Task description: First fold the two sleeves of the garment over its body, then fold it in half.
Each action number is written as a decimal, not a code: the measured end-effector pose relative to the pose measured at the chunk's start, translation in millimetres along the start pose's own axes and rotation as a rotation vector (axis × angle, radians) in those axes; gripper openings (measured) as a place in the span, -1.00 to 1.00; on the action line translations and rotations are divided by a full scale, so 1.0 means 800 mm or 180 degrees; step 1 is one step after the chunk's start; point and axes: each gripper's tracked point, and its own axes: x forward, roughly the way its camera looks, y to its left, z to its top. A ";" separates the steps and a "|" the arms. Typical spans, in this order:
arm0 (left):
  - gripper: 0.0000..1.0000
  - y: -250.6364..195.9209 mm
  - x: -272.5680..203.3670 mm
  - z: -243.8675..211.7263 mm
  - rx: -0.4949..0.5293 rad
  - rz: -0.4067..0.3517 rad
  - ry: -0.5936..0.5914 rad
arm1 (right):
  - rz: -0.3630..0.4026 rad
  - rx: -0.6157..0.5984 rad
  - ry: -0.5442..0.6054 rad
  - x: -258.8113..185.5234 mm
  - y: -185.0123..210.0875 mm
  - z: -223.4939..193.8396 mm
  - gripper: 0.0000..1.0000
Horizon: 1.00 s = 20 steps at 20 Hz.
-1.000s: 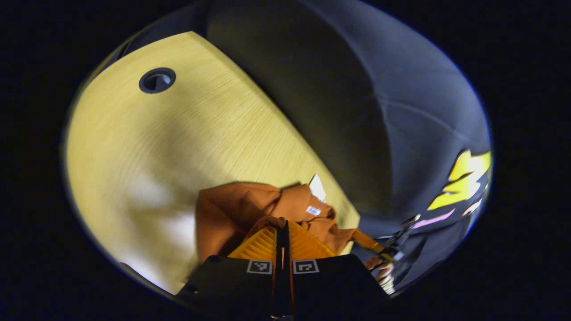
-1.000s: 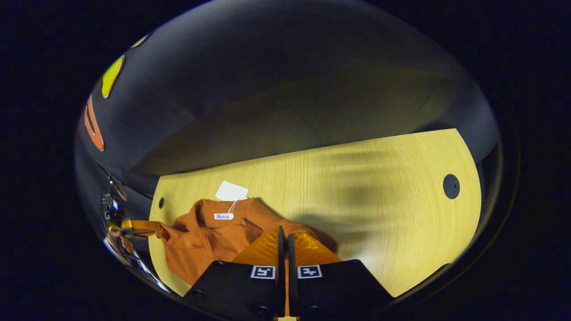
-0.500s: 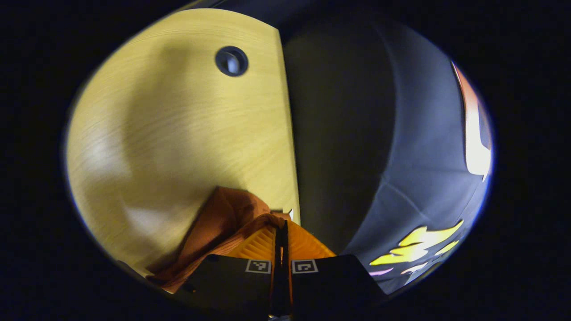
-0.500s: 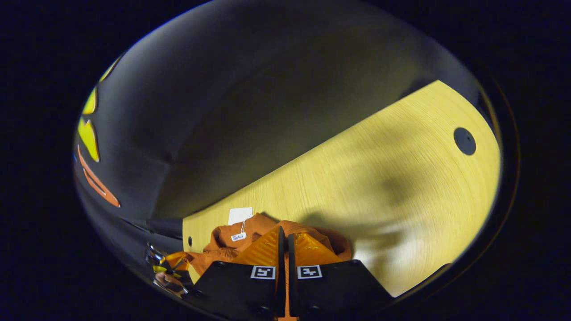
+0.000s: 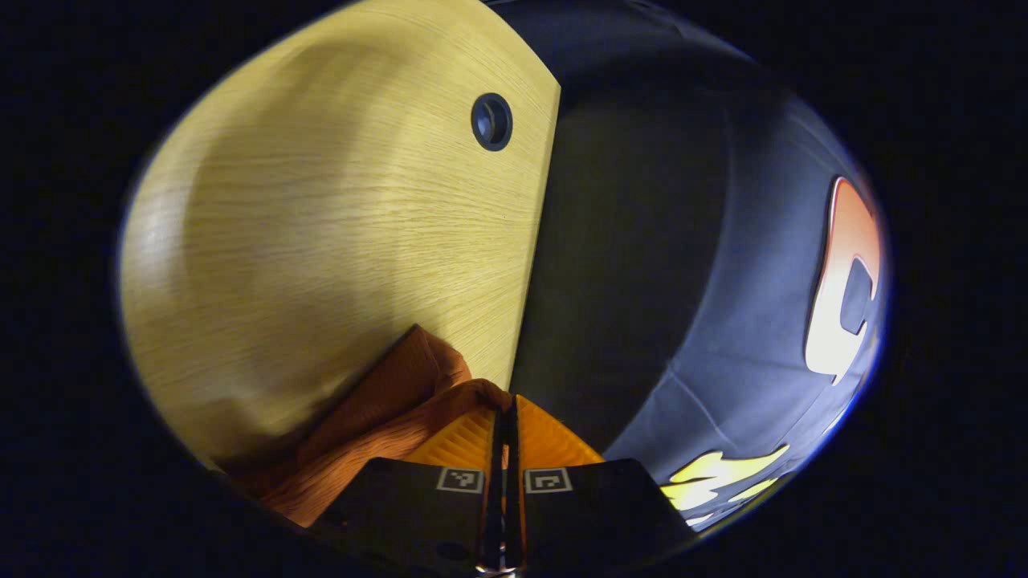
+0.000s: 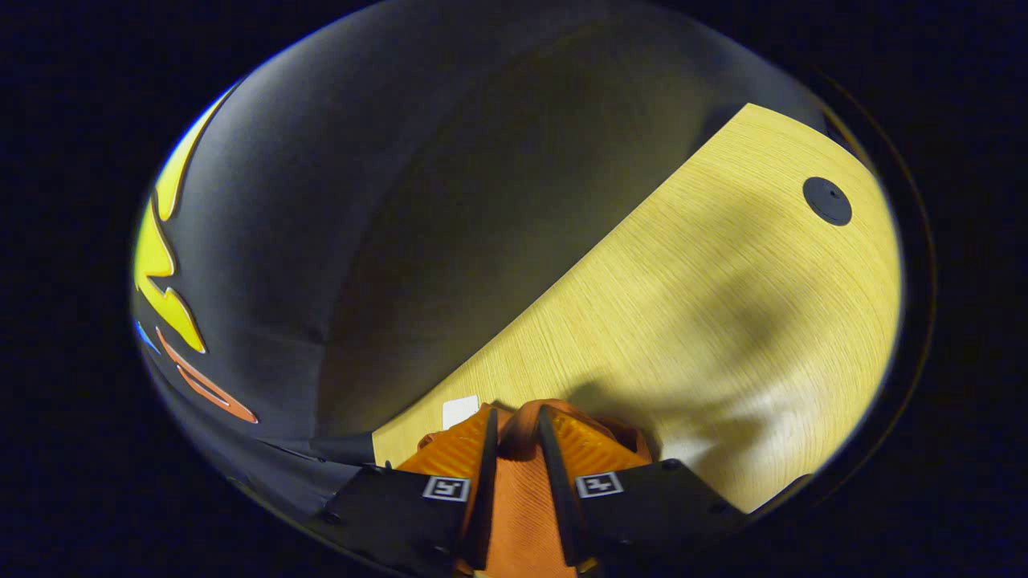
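Note:
The orange ribbed garment point(image 5: 377, 417) lies bunched on the wooden table point(image 5: 321, 225) near its edge. In the left gripper view, my left gripper point(image 5: 506, 413) is shut on a fold of it, and the cloth drapes away to the left below the fingers. In the right gripper view, my right gripper point(image 6: 518, 421) stands open, its fingers parted with the garment point(image 6: 518, 490) lying in the gap between them. The garment's white tag point(image 6: 459, 411) shows just left of the fingertips. Most of the garment is hidden under the grippers.
The table edge runs close beside both grippers, with dark booth cloth point(image 5: 642, 281) beyond it. A round cable hole point(image 5: 491, 122) sits near the far edge of the table point(image 6: 723, 305); the hole point(image 6: 827, 201) is far from the garment.
My right gripper's fingers have parted from shut, with cloth still between them. Both grippers have swung and come lower and closer to the garment; the left stays shut on the cloth.

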 end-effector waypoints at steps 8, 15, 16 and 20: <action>0.23 -0.016 -0.005 -0.023 -0.0142 -0.0190 0.0037 | 0.0135 -0.0140 -0.0024 -0.044 0.040 -0.006 0.72; 0.75 -0.033 -0.084 -0.035 0.1368 0.0155 -0.0305 | -0.0143 -0.1492 -0.0611 -0.145 0.092 0.007 0.82; 0.81 -0.040 -0.101 -0.036 0.1660 0.0201 -0.0375 | -0.0189 -0.1712 -0.0746 -0.167 0.101 0.010 0.92; 0.94 -0.094 -0.192 -0.051 0.2991 0.0262 -0.0699 | -0.0332 -0.2425 -0.1262 -0.258 0.137 0.000 0.94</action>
